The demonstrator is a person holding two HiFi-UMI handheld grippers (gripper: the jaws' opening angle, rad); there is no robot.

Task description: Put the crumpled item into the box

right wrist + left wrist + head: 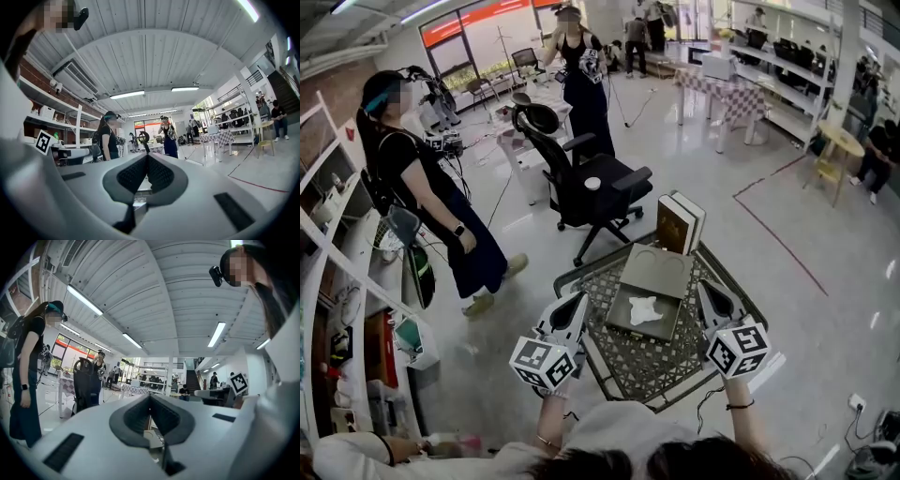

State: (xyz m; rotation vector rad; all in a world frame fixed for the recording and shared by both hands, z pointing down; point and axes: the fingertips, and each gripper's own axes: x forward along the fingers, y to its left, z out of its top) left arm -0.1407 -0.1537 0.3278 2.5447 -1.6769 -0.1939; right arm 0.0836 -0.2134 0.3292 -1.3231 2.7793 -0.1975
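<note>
Holding their jaws closed on nothing, the left hand-held gripper (579,302) and right hand-held gripper (706,287) flank the grey box (659,270) on the mesh table (628,366), with the crumpled white item (645,309) lying on the box's near half, roughly midway between them.

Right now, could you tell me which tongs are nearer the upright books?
Right. The right tongs sit just below the upright books in the head view; the left tongs are farther off, across the flat box.
</note>
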